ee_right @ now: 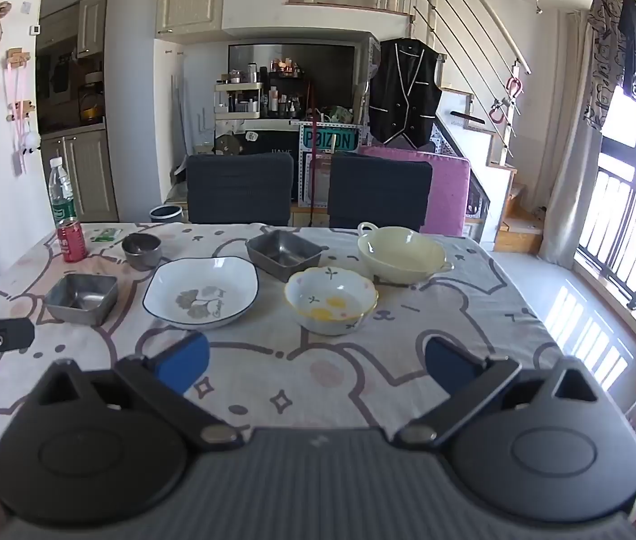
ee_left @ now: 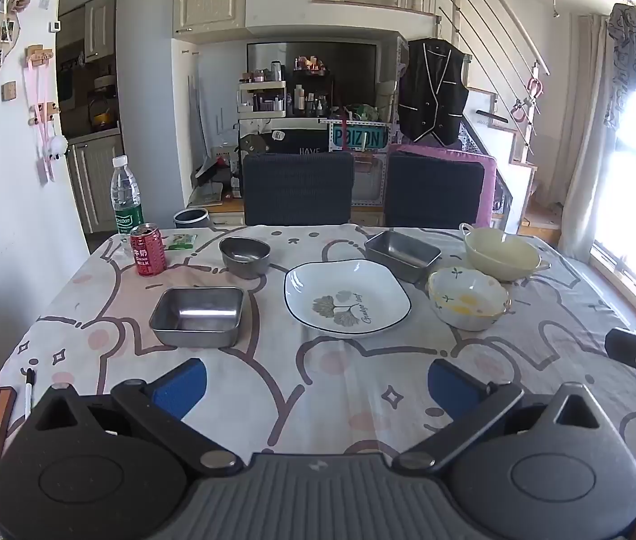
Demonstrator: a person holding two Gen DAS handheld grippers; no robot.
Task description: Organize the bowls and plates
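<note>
White leaf plate flat on tablecloth, long axis left-right; both grippers' jaws apart, empty.

A lived-in home, a small loft flat. The table wears a cartoon-bear cloth, and behind it stand two dark fabric dining chairs. Left of the chairs are cream kitchen cabinets; behind them a shelf crowded with cosmetic bottles; to their right a railed staircase with a black white-trimmed waistcoat hanging.
</note>
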